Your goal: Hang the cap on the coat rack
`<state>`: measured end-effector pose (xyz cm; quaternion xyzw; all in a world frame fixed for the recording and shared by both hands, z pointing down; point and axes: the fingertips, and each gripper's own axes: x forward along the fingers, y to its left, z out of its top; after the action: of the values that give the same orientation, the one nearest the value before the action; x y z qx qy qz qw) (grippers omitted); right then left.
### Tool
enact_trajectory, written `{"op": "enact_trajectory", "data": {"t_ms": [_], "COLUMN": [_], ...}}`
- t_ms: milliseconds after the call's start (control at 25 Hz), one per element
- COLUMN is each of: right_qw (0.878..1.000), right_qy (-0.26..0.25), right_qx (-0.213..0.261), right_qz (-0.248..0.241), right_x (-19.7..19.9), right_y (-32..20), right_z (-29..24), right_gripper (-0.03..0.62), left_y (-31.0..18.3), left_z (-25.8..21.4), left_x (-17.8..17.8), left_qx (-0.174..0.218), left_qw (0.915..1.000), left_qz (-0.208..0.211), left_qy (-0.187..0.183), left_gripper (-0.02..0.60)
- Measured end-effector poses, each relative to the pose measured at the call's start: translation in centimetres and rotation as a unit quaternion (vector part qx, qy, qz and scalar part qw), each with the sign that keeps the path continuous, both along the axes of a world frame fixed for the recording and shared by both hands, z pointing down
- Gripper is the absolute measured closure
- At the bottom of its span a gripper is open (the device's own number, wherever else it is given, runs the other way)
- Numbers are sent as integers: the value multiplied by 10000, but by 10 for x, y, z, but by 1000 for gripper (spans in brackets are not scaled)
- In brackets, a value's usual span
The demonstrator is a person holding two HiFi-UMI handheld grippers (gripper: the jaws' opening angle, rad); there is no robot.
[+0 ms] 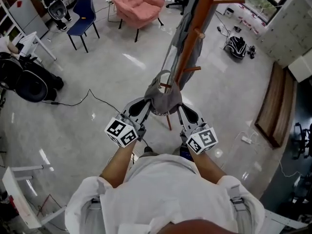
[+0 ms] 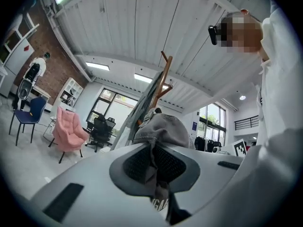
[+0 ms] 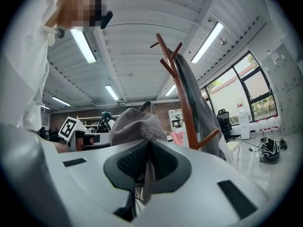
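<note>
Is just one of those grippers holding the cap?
No, the left gripper and the right gripper are each shut on an edge of the cap.

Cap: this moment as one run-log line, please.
cap: held near coat rack | left gripper: shut on cap | right gripper: shut on cap

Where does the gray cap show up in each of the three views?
Head view: cap at centre, in front of the coat rack.
Left gripper view: cap at lower centre.
Right gripper view: cap just left of centre.
Shared landmark: the coat rack's brown pole, behind the cap.
</note>
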<state>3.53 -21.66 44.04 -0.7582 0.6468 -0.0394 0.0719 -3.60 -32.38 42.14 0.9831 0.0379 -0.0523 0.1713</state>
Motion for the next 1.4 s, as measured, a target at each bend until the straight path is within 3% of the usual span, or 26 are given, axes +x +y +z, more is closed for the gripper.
{"op": "enact_trajectory", "data": {"t_ms": [240,520,840,1400], "right_qw": [9994,9982,9969,9904], "right_qy": [71,-183,-489,-906], "right_qx": [-137,-285,-479,-1017], "right_qz": [320,486,382,239], "right_x": [19,48,74,93], "right_y": [16,51,60,44], "right_z": [3,28,52,129], "right_gripper": [565,565,565,565], "left_y": [10,41,59,44], "left_z": [2,27,48,128], "left_x": [30,61,79,92], "left_qx": [-48,-75,-75,-29], "left_qw": [9995,9987,9984,9938], "left_qz": [297,460,326,-165], "left_qy": [-77,-192,-449,-1101], "left_gripper": [540,541,541,543]}}
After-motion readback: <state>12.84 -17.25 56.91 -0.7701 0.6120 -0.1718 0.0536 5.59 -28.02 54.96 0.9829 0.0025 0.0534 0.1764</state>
